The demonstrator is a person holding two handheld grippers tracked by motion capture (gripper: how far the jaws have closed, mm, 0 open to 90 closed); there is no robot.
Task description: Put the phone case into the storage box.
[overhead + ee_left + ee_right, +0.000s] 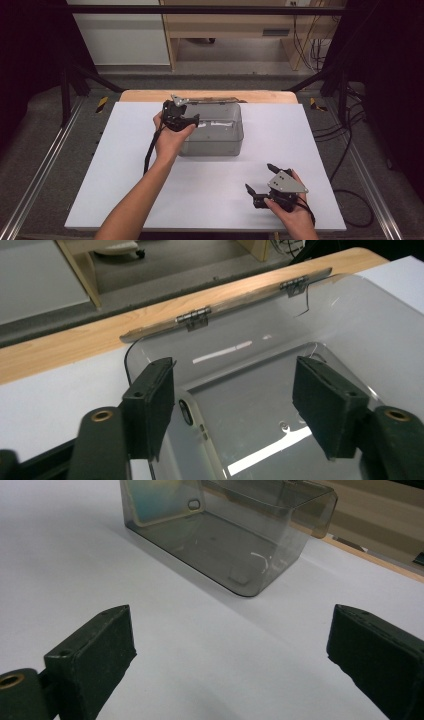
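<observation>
1. Where the high view looks down on the white board [210, 195], a clear smoky plastic box [212, 130] sits at upper centre of the frame, its hinged lid [205, 99] standing open along the far edge beside a wooden strip [265, 96]. The left gripper [181, 119] is at the box's left end, held by the left hand [170, 140]; how far its jaws are parted cannot be told from here. The right gripper [257, 180] is at lower right, in the right hand [292, 212], its jaws spread apart over bare board, well apart from the box.

2. Seen from the left gripper view, the two black jaws stand wide apart and grip nothing. The left pad [150, 407] lies just beside the box's near wall, at its rim [185, 412]; the right pad [327, 410] hangs over the box's open inside. Two metal hinges [192, 318] join the lid to the wooden strip at upper centre.

3. Along the right gripper view, both pads [95, 655] sit at the bottom corners, wide open and empty, with the box in the upper middle of the frame, well clear of them.
</observation>
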